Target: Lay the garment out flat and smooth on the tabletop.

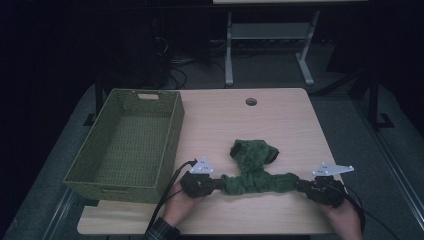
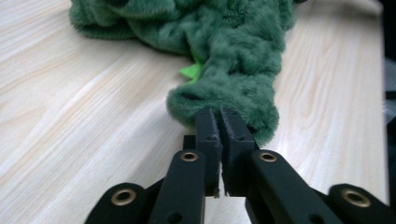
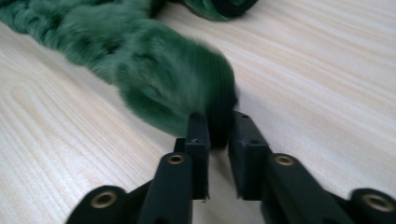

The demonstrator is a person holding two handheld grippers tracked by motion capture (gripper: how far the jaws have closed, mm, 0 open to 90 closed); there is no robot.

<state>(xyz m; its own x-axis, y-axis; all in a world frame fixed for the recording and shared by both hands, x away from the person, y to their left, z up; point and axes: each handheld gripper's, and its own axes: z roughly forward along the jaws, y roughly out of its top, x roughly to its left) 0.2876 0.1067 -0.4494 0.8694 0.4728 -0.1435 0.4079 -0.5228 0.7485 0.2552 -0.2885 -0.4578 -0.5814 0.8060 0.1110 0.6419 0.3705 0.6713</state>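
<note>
A green fuzzy cloth (image 1: 252,172) lies on the wooden table (image 1: 235,120), one long strip stretched sideways between my two grippers and a bunched part behind it. My left gripper (image 1: 220,184) is at the strip's left end. In the left gripper view its jaws (image 2: 219,119) stand almost together, pinching the edge of the cloth (image 2: 233,60). My right gripper (image 1: 300,185) is at the strip's right end. In the right gripper view its jaws (image 3: 217,126) stand a little apart, with the blurred end of the cloth (image 3: 163,79) reaching into the gap.
A green woven basket (image 1: 172,135) with nothing in it stands on the table's left side, close to my left hand. A round hole (image 1: 251,101) is near the table's far edge. Beyond the table stands a metal frame (image 1: 229,55) on a dark floor.
</note>
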